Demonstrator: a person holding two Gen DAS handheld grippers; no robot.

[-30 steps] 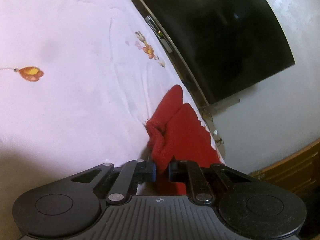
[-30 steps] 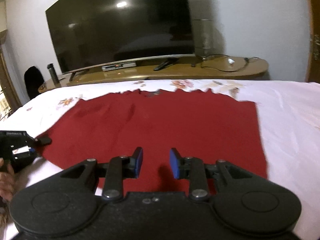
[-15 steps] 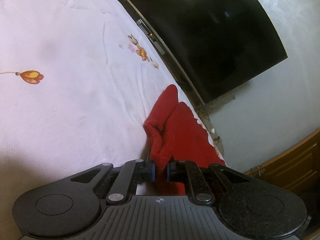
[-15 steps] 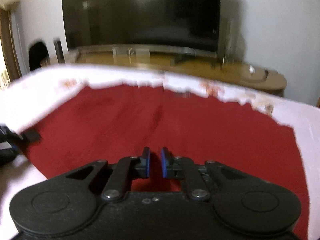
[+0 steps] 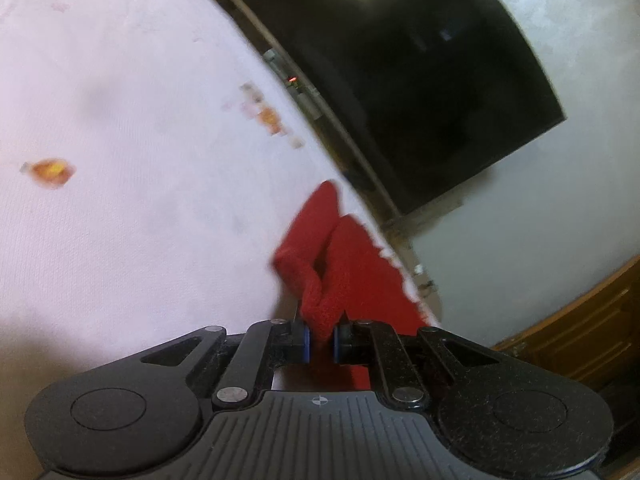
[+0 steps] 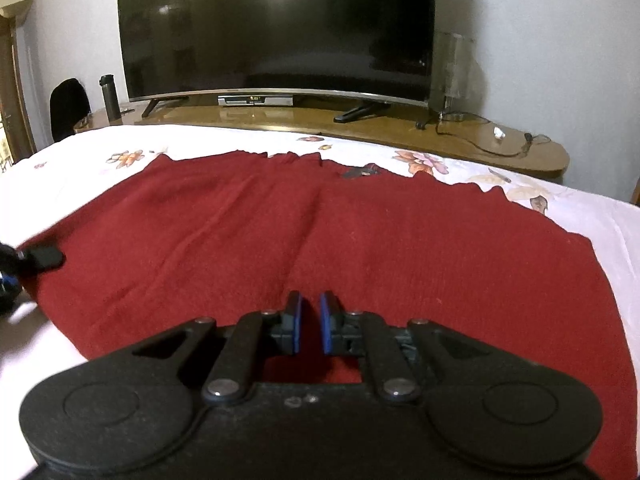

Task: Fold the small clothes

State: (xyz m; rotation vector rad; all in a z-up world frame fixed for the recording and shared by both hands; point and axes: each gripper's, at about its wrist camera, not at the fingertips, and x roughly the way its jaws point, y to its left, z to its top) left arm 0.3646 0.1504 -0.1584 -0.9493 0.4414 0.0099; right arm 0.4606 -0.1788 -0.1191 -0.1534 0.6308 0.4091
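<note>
Cloth: dark red knitted rectangular garment [image 6: 304, 240] lies flat across the bed [image 6: 608, 216], soft, limp, best pinched at edges. My left hand-held gripper [image 5: 320, 338] pinches its bunched left corner; right hand-held gripper [image 6: 309, 322] narrow over the near edge, grip unclear. Near hem hidden.

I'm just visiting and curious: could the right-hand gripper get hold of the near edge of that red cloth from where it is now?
Probably yes. The right gripper sits low over the red cloth near its front edge, nothing between them, though its jaws look nearly closed.
</note>
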